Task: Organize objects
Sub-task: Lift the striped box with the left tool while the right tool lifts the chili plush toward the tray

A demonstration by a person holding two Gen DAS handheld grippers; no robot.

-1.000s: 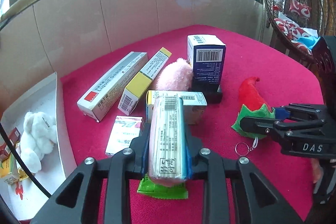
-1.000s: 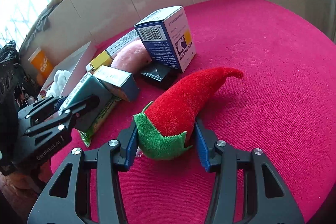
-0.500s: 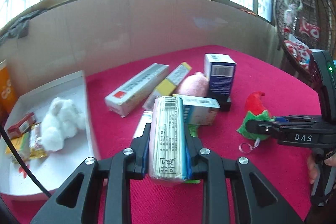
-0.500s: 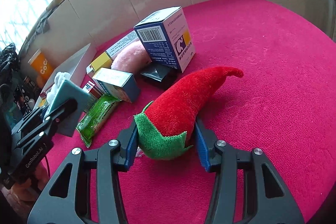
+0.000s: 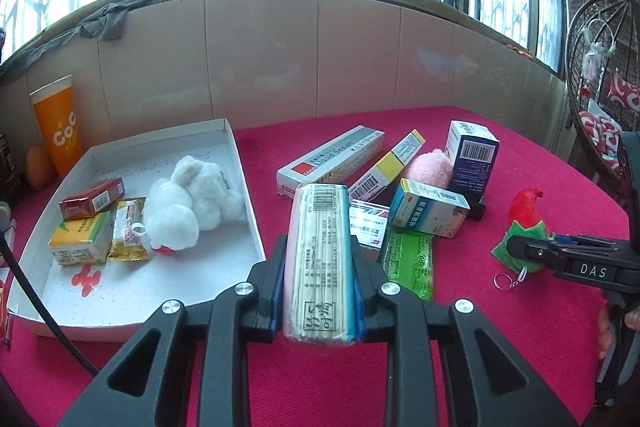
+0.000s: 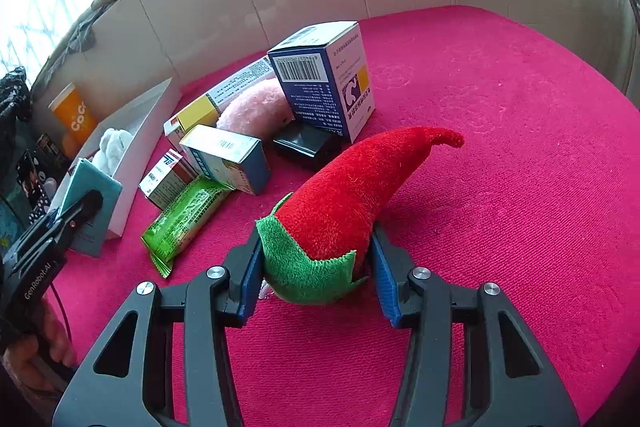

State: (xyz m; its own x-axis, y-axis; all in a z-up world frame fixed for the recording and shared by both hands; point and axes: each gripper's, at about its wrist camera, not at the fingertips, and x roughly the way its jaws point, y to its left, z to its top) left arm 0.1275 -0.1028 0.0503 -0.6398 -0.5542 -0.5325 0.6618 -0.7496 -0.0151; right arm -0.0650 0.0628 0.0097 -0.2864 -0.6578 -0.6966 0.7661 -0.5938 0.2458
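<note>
Left tool (image 5: 319, 291): clamped on a plastic-wrapped pack of chopsticks (image 5: 322, 259), blue pads pressing both long sides; the pack is carried above the bench, between the tray and the pile of boxes.
Right tool (image 6: 318, 277): blue pads set against both sides of the red plush chili (image 6: 348, 203) at its green collar end; the chili lies on the bench, red tip pointing away.
Bench (image 6: 500, 155): covered in magenta cloth.
White tray (image 5: 224, 259): on the left part of the bench; holds a white plush toy (image 5: 188, 207), a red box (image 5: 92, 203), a yellow-green carton (image 5: 80, 243) and a gold snack packet (image 5: 128, 231).
Loose items on bench: long grey-white sealant box (image 5: 330, 159), yellow-white box (image 5: 386, 167), pink plush (image 5: 432, 171), upright blue-white box (image 5: 472, 157), teal box (image 5: 428, 207), green wrapper (image 5: 408, 263).
Behind tray: orange cup (image 5: 58, 127) at the wall.
Person: fingers (image 6: 40, 339) around the left tool's handle.
</note>
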